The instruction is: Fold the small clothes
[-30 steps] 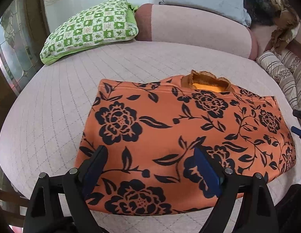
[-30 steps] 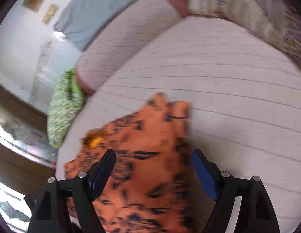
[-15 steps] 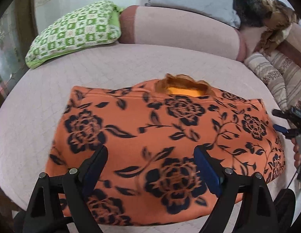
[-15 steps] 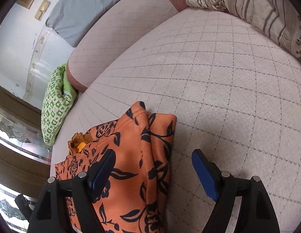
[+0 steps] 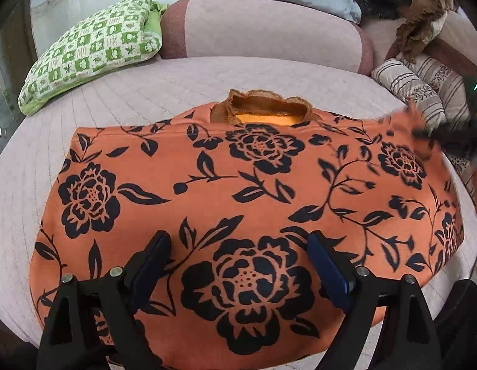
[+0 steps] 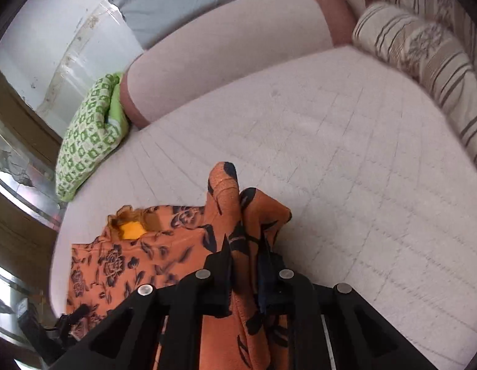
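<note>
Your right tool (image 6: 244,265) is clamped on a bunched corner of the orange flowered shirt (image 5: 238,203), lifting it at 3 o'clock. Your left tool (image 5: 238,265) hangs open above the shirt, spread flat on the bed (image 5: 177,83).

An orange garment (image 5: 254,203) printed with large black flowers, leaves and stems is spread flat across a pale quilted bed (image 5: 177,86), its long side running left to right. At the far edge a ruffled brown neckline (image 5: 263,106) is seen, with a yellow-orange lining (image 5: 263,119) showing inside the opening. The fabric lies mostly smooth in the left wrist view, while its right end is lifted off the bed and bunched into upright folds (image 6: 235,203). That raised corner is pinched between the jaws of the right gripper (image 6: 244,265).
</note>
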A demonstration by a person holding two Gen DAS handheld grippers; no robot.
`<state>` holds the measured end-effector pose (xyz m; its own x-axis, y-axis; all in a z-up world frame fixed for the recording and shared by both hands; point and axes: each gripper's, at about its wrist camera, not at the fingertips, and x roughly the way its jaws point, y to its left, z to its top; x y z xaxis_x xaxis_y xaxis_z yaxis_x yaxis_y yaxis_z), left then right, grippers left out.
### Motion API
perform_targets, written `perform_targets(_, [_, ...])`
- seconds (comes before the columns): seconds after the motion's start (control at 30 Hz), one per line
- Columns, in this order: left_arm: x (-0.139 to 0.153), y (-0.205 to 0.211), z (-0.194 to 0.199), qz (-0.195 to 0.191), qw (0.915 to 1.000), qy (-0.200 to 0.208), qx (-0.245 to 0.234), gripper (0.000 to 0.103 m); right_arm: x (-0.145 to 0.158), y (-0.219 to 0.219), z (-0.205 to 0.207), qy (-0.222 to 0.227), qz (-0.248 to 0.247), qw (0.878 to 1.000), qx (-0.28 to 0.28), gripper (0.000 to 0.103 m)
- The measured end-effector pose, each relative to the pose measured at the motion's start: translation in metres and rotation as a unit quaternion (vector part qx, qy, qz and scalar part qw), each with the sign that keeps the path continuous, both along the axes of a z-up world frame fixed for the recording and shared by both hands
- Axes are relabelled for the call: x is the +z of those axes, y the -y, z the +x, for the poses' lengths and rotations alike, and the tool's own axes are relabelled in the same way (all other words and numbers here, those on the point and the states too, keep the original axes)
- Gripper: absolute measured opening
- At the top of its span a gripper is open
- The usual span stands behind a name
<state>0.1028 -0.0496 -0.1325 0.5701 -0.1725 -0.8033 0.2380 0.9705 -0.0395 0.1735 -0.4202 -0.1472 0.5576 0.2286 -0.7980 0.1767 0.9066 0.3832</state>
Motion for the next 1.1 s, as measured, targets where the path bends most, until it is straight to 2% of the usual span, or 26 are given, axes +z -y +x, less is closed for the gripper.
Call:
perform_targets(0.03, [0.000,0.000,0.000,0.002,1.0000,0.001,0.000,0.090,-0.017,0.002,0.004,-0.026,0.014,1.000,0.003,0.018])
perform_targets(0.07, [-0.001,0.002,0.000,0.008,1.0000,0.001,-0.002,0.090,-0.029,0.010,0.001,-0.017,0.049,0.999,-0.008,0.020])
perform_targets(0.1, [0.001,0.003,0.000,0.012,0.9999,0.000,-0.008,0.090,-0.024,0.020,-0.007,0.002,0.081,0.996,-0.026,0.023])
perform_targets(0.17, [0.006,0.000,-0.003,0.007,0.9999,0.005,-0.010,0.090,-0.007,0.030,-0.022,0.014,0.104,0.993,-0.056,0.053])
perform_targets(0.2, [0.009,-0.002,-0.003,0.006,1.0000,0.006,-0.005,0.090,0.004,0.031,-0.030,0.026,0.095,0.993,-0.062,0.073])
perform_targets(0.27, [0.014,-0.005,-0.006,-0.005,0.9999,0.010,-0.002,0.090,0.034,0.023,-0.051,0.054,0.082,0.994,-0.042,0.073])
perform_targets(0.33, [0.016,-0.007,-0.008,-0.003,0.9999,0.012,0.001,0.090,0.057,0.011,-0.075,0.077,0.095,0.992,-0.021,0.073])
perform_targets(0.37, [0.016,-0.007,-0.009,-0.005,0.9999,0.012,0.000,0.090,0.063,0.005,-0.084,0.085,0.110,0.990,-0.008,0.073])
perform_targets(0.43, [0.018,-0.010,-0.013,-0.008,0.9999,0.013,0.005,0.090,0.065,-0.013,-0.103,0.083,0.168,0.982,0.031,0.073])
perform_targets(0.5, [0.019,-0.013,-0.017,-0.014,0.9998,0.012,0.008,0.090,0.046,-0.023,-0.118,0.069,0.225,0.971,0.035,0.075])
perform_targets(0.57, [0.019,-0.015,-0.019,-0.015,0.9998,0.011,0.009,0.090,0.005,-0.028,-0.122,0.014,0.247,0.969,0.022,0.080])
perform_targets(0.6, [0.019,-0.015,-0.020,-0.013,0.9998,0.009,0.008,0.090,-0.019,-0.030,-0.122,-0.028,0.240,0.970,0.003,0.077])
perform_targets(0.63, [0.018,-0.014,-0.021,-0.009,0.9999,0.007,0.004,0.090,-0.033,-0.022,-0.130,-0.028,0.259,0.965,-0.031,0.062])
perform_targets(0.7, [0.019,-0.013,-0.023,0.007,0.9999,0.009,-0.003,0.090,-0.021,-0.016,-0.138,-0.015,0.278,0.960,-0.040,0.063])
perform_targets(0.8, [0.029,-0.011,-0.026,-0.004,0.9997,0.024,-0.005,0.090,0.026,-0.011,-0.150,0.042,0.222,0.974,-0.025,0.066])
perform_targets(0.87, [0.033,-0.004,-0.027,-0.008,0.9993,0.033,-0.015,0.090,0.041,-0.002,-0.149,0.057,0.179,0.982,-0.033,0.075])
perform_targets(0.9, [0.033,0.001,-0.026,-0.007,0.9992,0.034,-0.023,0.090,0.042,0.004,-0.147,0.056,0.153,0.986,-0.043,0.084])
perform_targets(0.97, [0.029,0.010,-0.025,-0.004,0.9991,0.028,-0.032,0.090,0.029,0.010,-0.138,0.022,0.119,0.991,-0.053,0.087])
perform_targets(1.03, [0.020,0.022,-0.021,0.002,0.9985,0.023,-0.050,0.090,0.006,0.011,-0.133,-0.017,0.146,0.988,-0.039,0.087])
perform_targets(1.1, [0.008,0.031,-0.017,0.021,0.9980,0.016,-0.057,0.090,-0.007,0.006,-0.135,-0.024,0.166,0.986,-0.025,0.085])
